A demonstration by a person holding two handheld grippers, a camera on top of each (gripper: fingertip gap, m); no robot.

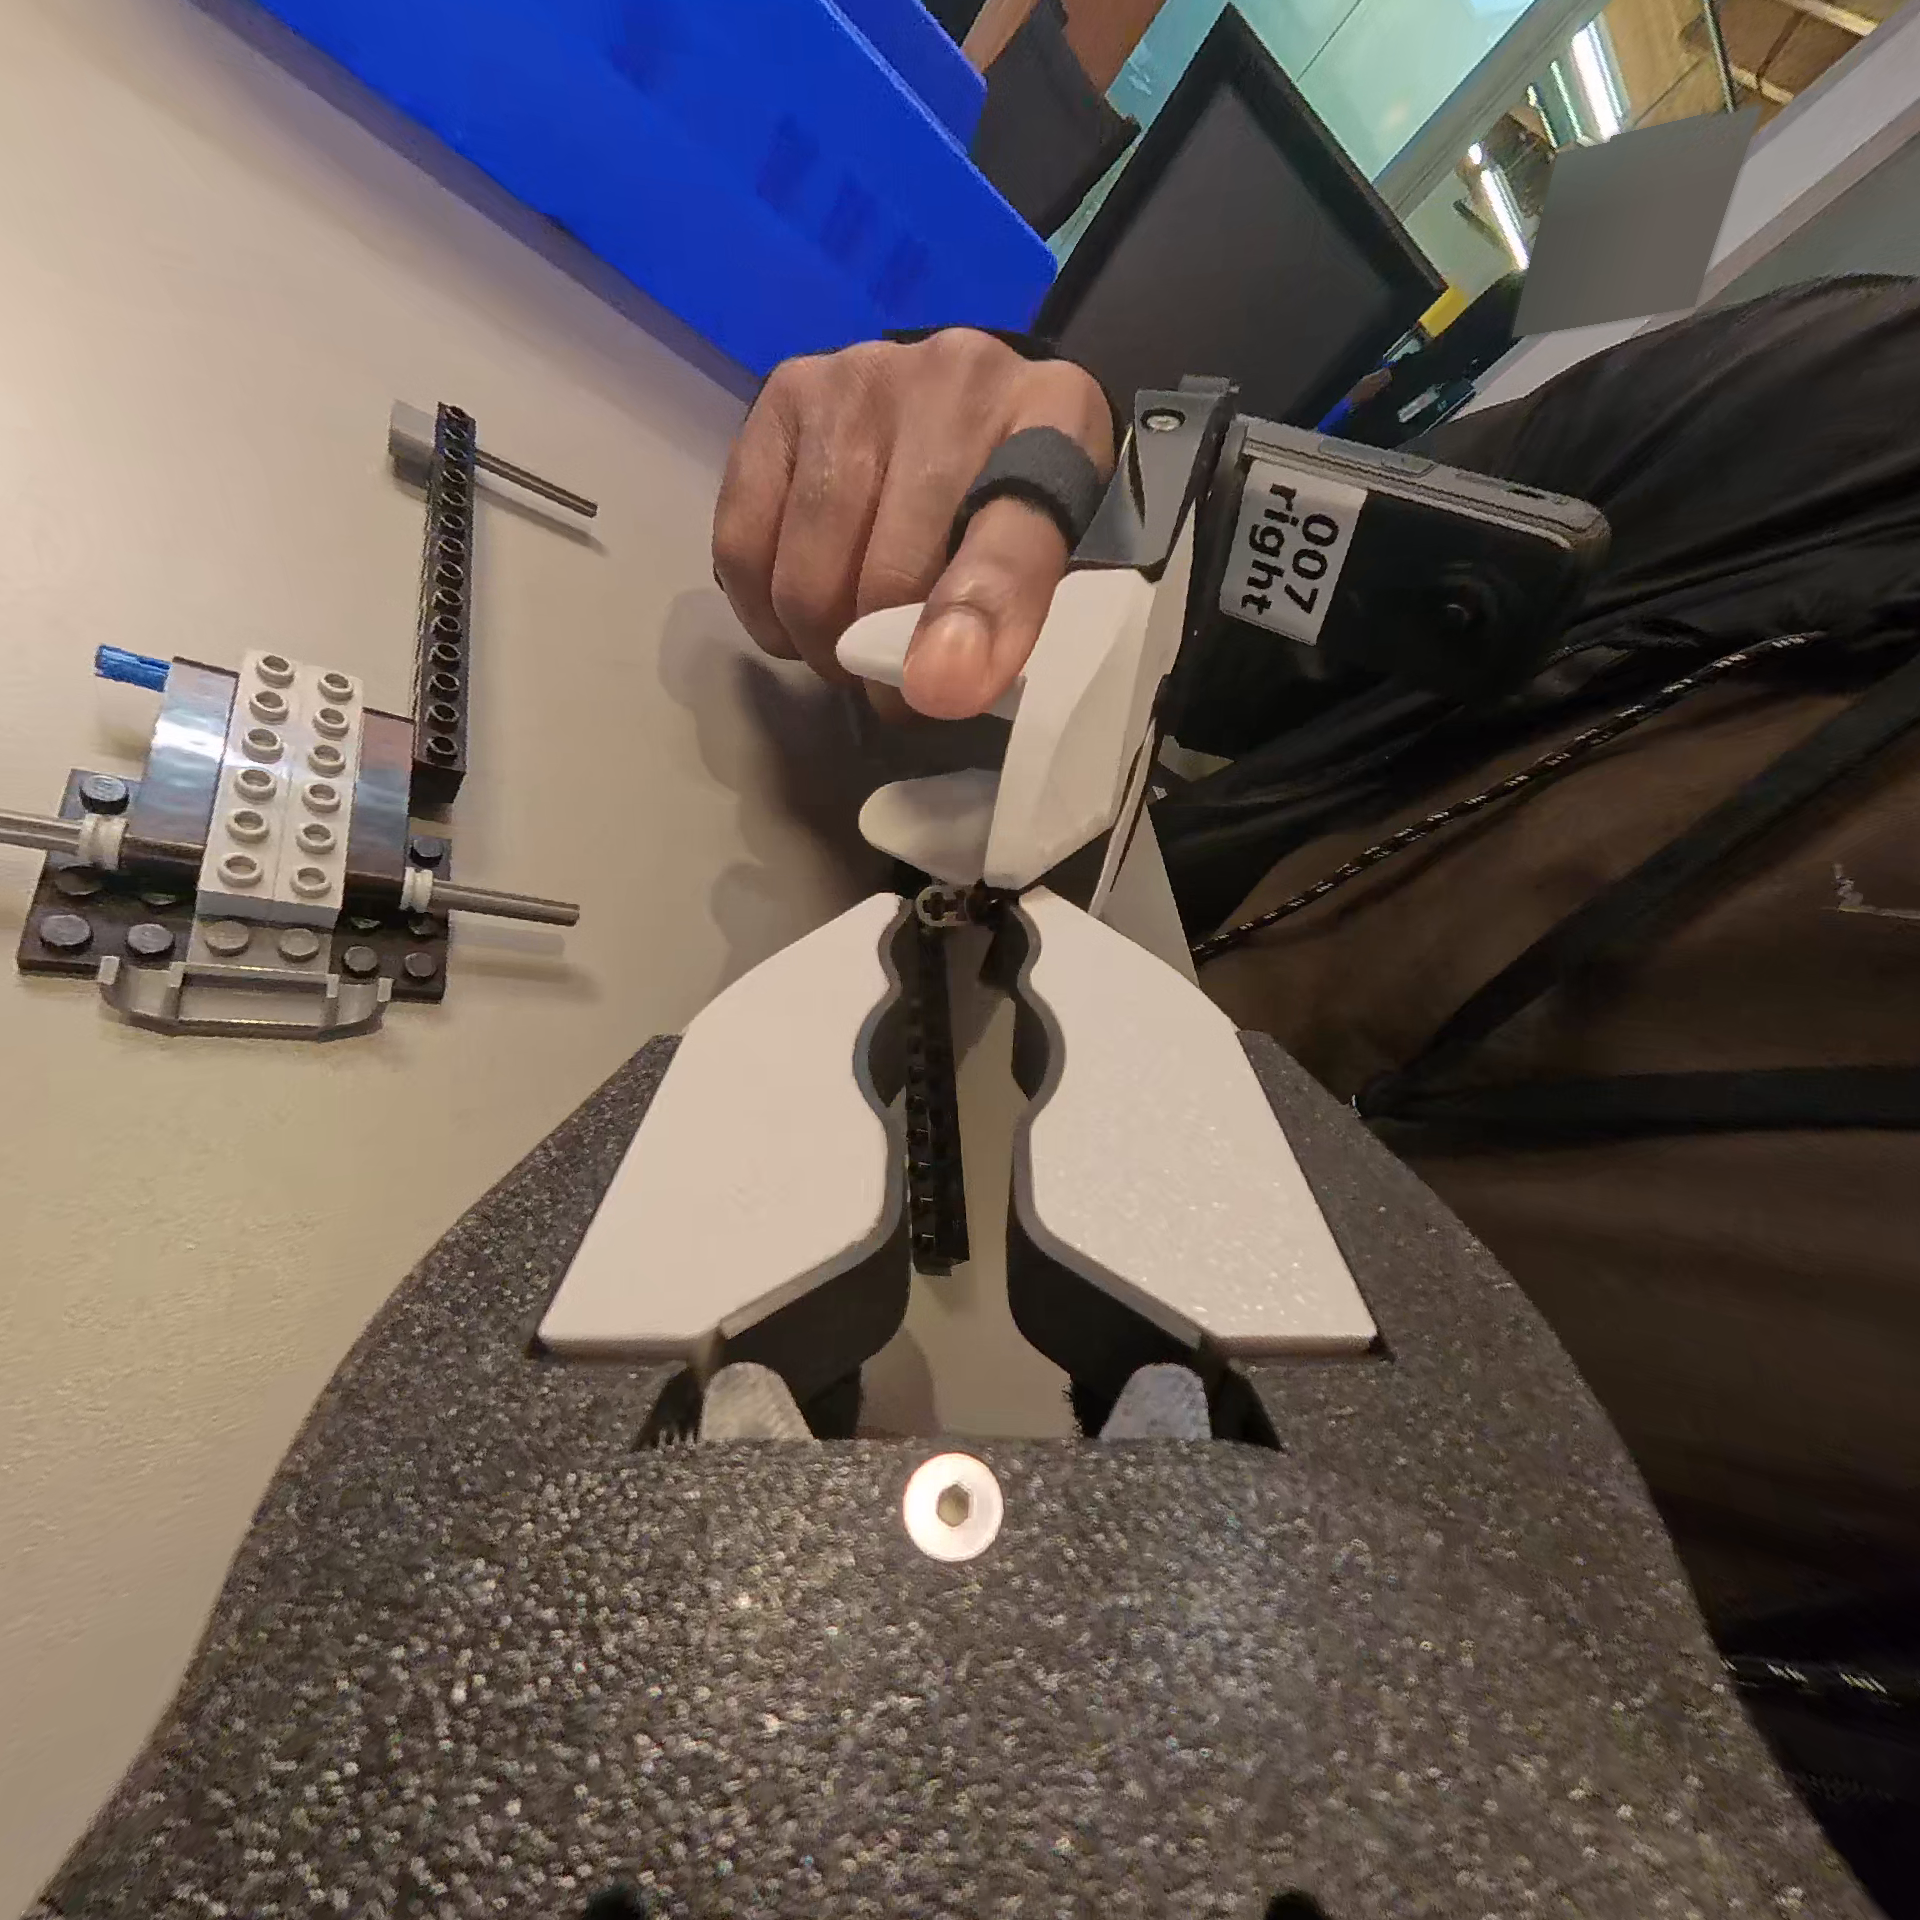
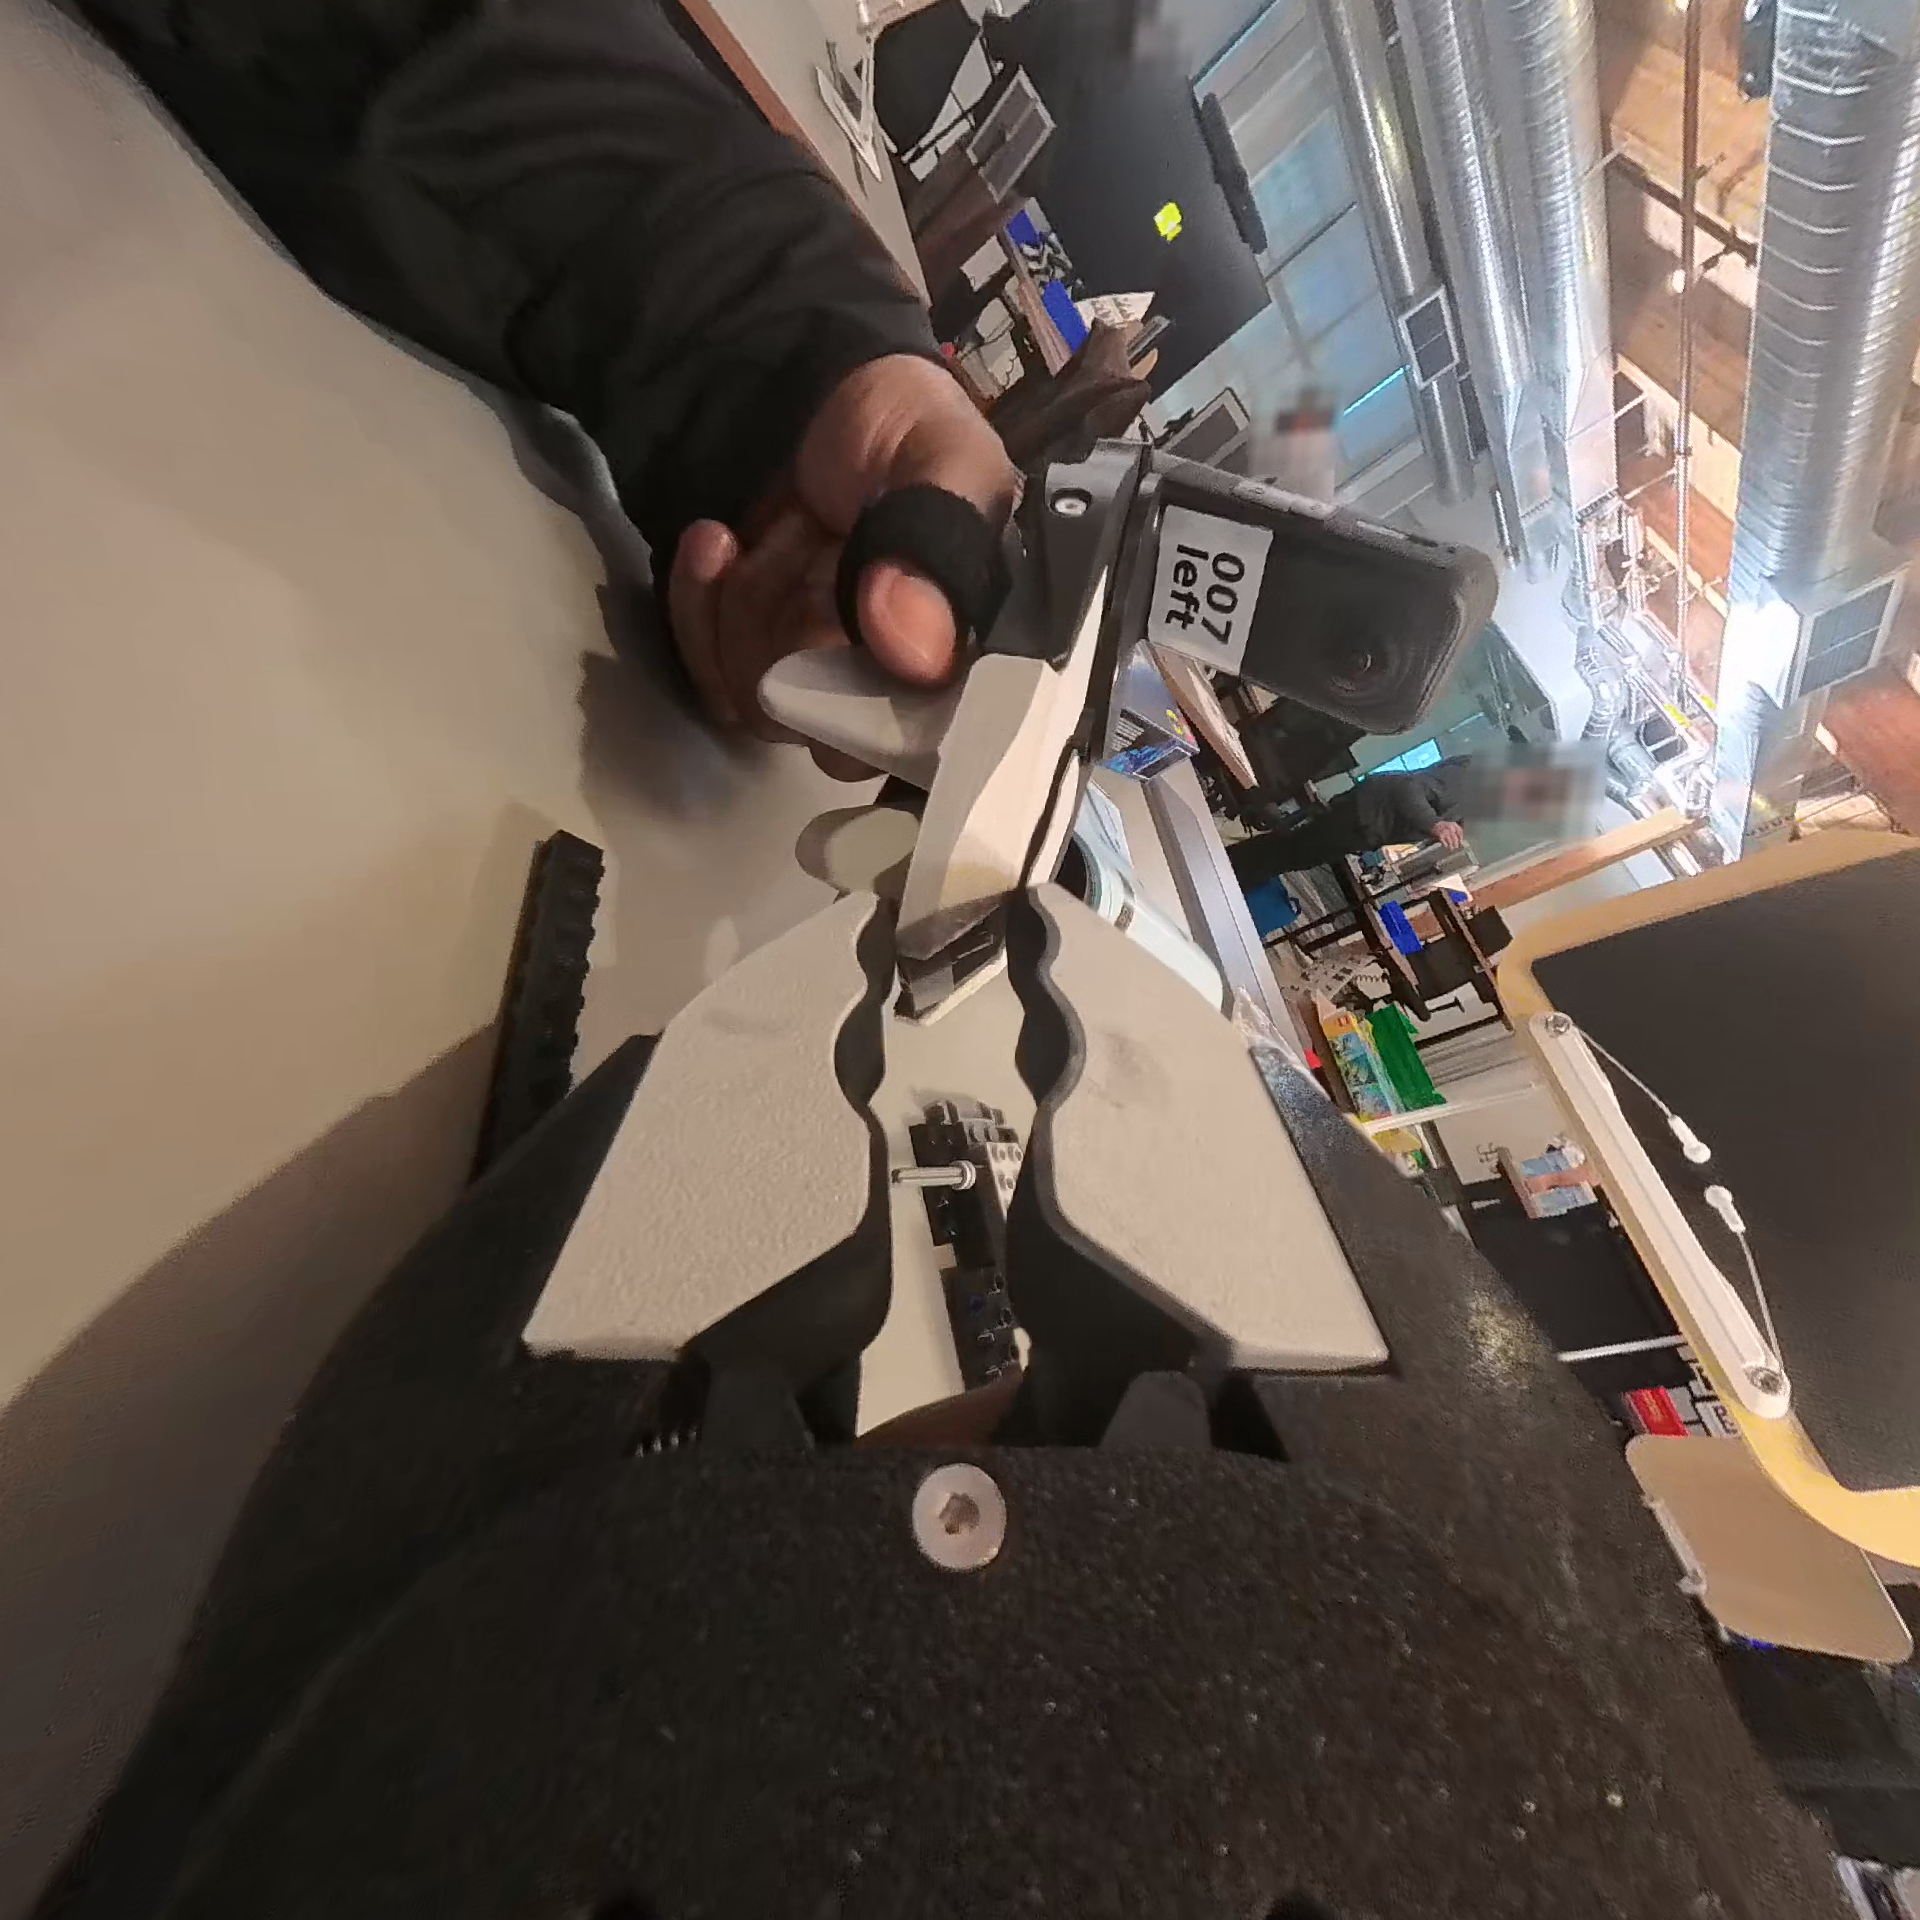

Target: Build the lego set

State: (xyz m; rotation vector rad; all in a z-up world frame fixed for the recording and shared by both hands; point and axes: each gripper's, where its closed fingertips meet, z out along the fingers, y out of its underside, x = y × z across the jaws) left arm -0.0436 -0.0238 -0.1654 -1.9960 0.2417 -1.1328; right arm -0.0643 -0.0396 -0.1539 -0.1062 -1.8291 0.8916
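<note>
Black studded beam (image 1: 933, 1122) sits clamped in left gripper (image 1: 961, 914); right gripper (image 2: 940, 925) narrowly open above bare tabletop (image 1: 260, 1195).

beige table (image 1: 260, 1247), silver ceiling ducts (image 2: 1818, 312)

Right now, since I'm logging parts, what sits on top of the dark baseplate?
Light grey studded bricks over a glossy dark block, and a grey axle across the baseplate. Whatever lies under the bricks is covered.

brick assembly (image 1: 239, 831) on table (image 1: 208, 1247), left of grippers | long beam (image 1: 445, 592) behind assy | bin (image 1: 675, 135) behind both
</note>
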